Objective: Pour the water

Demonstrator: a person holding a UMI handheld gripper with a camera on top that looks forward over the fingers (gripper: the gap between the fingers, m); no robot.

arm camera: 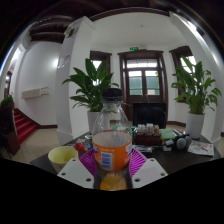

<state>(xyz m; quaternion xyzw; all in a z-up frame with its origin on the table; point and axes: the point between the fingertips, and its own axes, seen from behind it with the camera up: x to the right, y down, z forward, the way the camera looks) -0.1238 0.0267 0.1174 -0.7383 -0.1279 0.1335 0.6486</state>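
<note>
A clear plastic bottle (112, 140) with an orange and blue label and a dark cap stands upright between my fingers, filled with orange liquid at the bottom. My gripper (112, 165) is shut on the bottle, with the pink pads (88, 160) pressing its sides at label height. A yellow-green bowl (62, 155) sits on the table just left of the fingers.
The dark table (170, 160) holds small bottles (147, 130), a black headset (180, 143) and papers (203, 147) to the right, and a red object (80, 147) by the bowl. Potted plants (92, 85) stand behind, before a doorway (142, 85).
</note>
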